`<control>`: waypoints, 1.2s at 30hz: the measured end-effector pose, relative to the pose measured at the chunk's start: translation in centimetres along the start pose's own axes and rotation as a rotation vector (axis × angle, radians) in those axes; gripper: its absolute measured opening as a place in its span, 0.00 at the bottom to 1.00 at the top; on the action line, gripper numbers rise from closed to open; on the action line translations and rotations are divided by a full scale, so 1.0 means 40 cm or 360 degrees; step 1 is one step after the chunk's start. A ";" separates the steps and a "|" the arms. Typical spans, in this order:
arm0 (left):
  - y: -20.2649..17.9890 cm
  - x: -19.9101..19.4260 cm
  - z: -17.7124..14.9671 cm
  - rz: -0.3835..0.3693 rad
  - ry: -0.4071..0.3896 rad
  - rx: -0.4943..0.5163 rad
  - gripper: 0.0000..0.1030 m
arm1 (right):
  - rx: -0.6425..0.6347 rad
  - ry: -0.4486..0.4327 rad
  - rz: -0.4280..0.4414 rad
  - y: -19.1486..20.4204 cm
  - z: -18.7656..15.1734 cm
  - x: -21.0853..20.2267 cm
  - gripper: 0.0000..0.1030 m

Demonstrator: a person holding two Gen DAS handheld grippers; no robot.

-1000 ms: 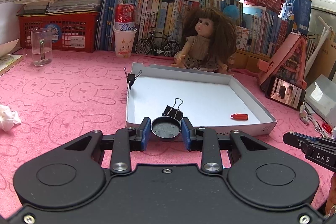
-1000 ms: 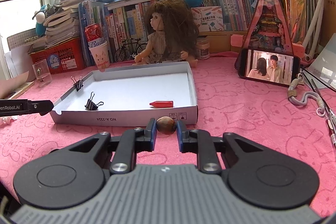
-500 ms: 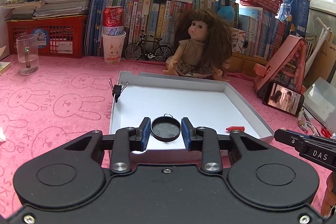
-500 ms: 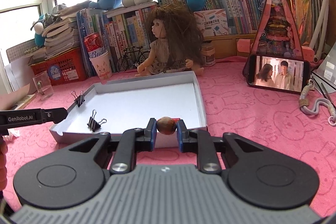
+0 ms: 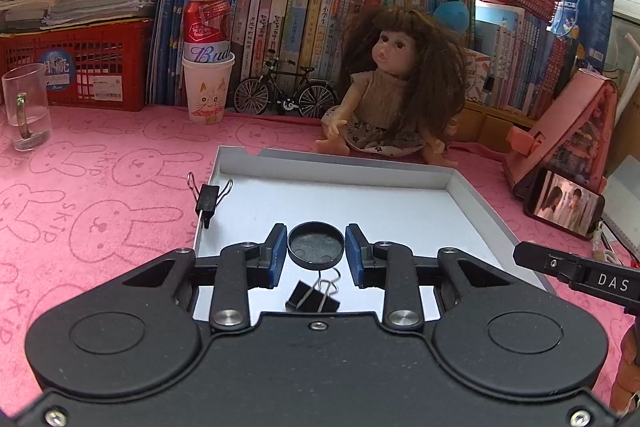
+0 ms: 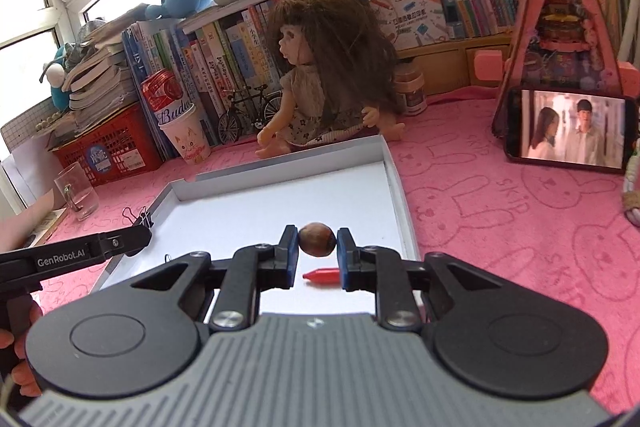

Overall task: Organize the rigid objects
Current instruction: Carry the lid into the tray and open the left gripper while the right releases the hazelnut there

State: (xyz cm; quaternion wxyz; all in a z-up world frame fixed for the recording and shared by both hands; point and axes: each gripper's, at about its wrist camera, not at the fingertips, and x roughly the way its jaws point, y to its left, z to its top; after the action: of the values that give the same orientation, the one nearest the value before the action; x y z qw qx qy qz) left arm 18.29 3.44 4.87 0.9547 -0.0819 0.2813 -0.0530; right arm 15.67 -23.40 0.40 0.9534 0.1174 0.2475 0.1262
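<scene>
While pink bunny cloth (image 5: 100,187) bears white tray (image 5: 328,163), left tongs (image 5: 316,251) clench black disc (image 5: 316,245), right tongs (image 6: 318,247) brown nut (image 6: 317,245).

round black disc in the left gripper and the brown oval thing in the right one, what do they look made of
The round black disc looks like matte moulded plastic, perhaps a cap: raised rim, small round marks inside. The brown oval nut-like object looks woody or shell-like, with a mottled, faintly glossy surface; whether it is a real nut or a bead I cannot tell.
</scene>
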 end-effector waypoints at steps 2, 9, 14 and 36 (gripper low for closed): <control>0.003 0.024 0.010 0.0007 0.0015 -0.0008 0.29 | -0.0006 0.0025 0.0007 0.002 0.011 0.025 0.24; -0.002 0.100 0.008 0.0045 0.0079 0.0003 0.29 | 0.0007 0.0128 -0.0037 -0.010 0.010 0.111 0.24; -0.012 0.122 -0.014 0.0055 0.0109 0.0041 0.29 | 0.0038 0.0158 -0.0059 -0.024 -0.004 0.138 0.24; -0.017 0.150 -0.035 0.0067 0.0174 0.0054 0.29 | -0.0011 0.0221 -0.0065 -0.009 -0.004 0.162 0.25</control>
State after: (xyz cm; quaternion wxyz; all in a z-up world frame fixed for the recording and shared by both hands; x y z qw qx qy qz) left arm 22.52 1.72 0.66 0.9401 -0.0567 0.3336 -0.0420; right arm 21.14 -21.77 -2.69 0.9367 0.1000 0.3151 0.1154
